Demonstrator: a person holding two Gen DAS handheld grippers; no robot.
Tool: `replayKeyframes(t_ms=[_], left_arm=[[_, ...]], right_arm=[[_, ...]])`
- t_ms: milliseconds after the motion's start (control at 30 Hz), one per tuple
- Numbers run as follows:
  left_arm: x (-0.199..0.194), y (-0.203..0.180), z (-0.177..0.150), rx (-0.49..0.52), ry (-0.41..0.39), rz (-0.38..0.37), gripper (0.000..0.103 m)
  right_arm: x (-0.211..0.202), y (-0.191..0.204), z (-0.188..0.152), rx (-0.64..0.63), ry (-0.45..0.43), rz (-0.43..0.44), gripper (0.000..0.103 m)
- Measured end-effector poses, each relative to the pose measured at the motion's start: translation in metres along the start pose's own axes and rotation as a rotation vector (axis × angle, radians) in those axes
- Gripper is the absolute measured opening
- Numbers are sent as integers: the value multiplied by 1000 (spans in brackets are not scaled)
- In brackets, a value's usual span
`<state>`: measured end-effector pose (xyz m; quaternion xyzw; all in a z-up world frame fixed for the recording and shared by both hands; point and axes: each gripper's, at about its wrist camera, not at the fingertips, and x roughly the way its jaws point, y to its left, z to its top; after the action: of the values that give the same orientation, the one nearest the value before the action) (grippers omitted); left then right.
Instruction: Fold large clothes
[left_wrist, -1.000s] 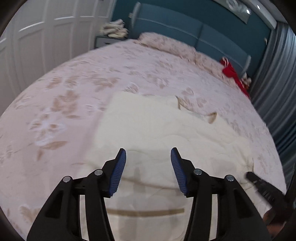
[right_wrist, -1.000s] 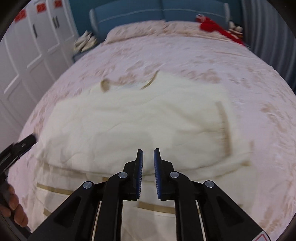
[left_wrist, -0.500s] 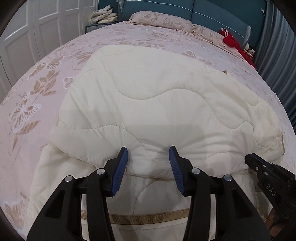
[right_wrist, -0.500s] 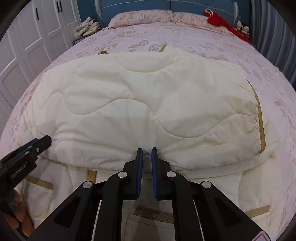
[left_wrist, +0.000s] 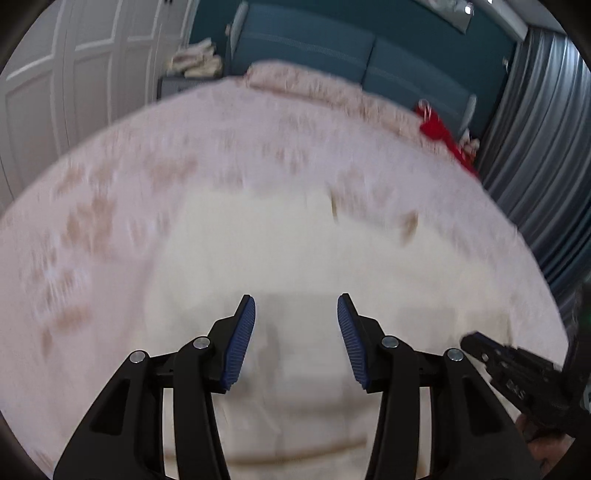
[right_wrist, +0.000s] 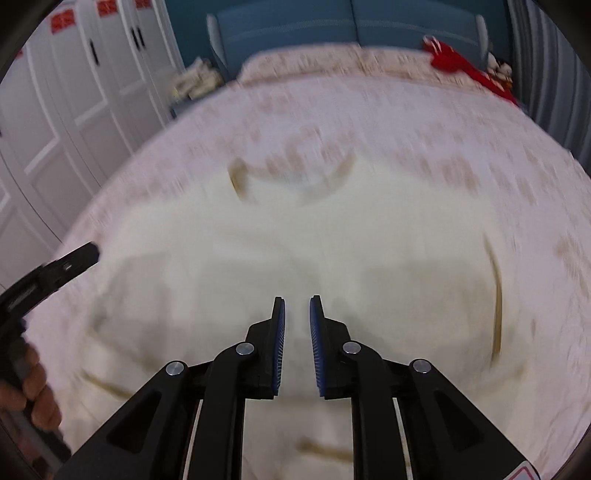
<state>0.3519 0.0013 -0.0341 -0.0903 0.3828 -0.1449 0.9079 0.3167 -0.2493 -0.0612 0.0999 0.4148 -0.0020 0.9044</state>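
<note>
Left wrist view is showing the left gripper hovering with its jaws standing well apart and nothing between them, above the cream quilted garment lying spread on the floral bed cover. Right wrist view is showing the right gripper with its jaws just having been opening to a narrow gap, empty, over the same garment, while both pictures are blurring.

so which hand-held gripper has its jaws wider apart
The left hand-held gripper: a wide gap shows between its blue pads, while the right hand-held gripper shows a narrow slit.
</note>
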Motion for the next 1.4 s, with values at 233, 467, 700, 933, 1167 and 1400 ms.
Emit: replayKeyframes(t_ms=[233, 467, 700, 933, 1167, 1400], left_arm=[[73, 31, 88, -109, 37, 69, 44], [141, 65, 75, -149, 169, 110, 40], [158, 75, 57, -121, 152, 124, 40], [162, 82, 52, -147, 106, 131, 34], [169, 75, 45, -87, 77, 174, 34], [162, 71, 51, -71, 77, 189, 35]], right_arm=[[63, 30, 88, 72, 39, 174, 23], [152, 59, 118, 88, 135, 165, 31], [212, 80, 114, 30, 237, 136, 7], [218, 66, 95, 78, 196, 156, 4], [218, 52, 90, 141, 161, 204, 3], [113, -55, 90, 316, -43, 33, 14]])
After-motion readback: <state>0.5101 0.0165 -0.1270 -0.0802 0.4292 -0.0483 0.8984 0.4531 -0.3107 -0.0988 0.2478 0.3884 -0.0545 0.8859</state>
